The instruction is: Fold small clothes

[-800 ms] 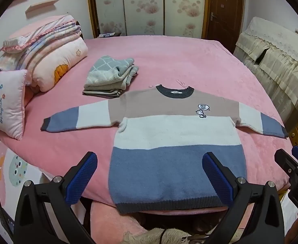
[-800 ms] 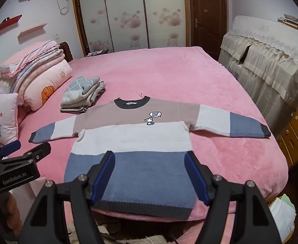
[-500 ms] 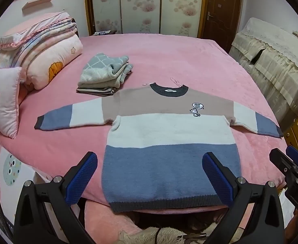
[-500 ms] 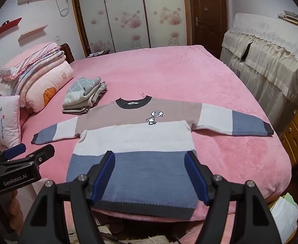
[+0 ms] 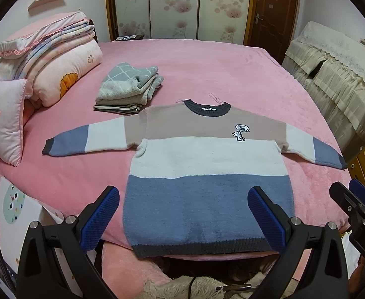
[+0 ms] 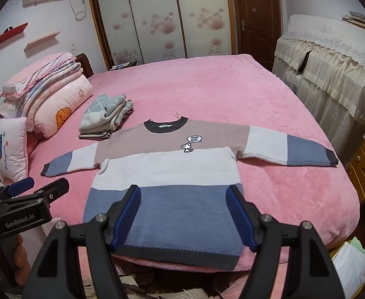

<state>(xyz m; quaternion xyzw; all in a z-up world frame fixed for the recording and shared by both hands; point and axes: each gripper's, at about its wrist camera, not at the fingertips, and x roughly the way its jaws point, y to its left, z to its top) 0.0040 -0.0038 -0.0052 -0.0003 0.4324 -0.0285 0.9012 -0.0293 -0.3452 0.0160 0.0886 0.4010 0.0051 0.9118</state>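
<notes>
Across the middle of the frame, the pink bed (image 5: 219, 69) leaves broad bare room in its upper half. The striped sweater (image 5: 207, 174) lies flat, sleeves outspread, hem at the bed's lower edge. Upper left sits a folded clothes pile (image 5: 127, 87). Left gripper (image 5: 182, 214) and right gripper (image 6: 183, 214) hang at the bottom, jaws spread wide, holding nothing.

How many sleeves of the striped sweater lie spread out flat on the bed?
2: the left sleeve toward the pillows, the right sleeve toward the drawers.
</notes>
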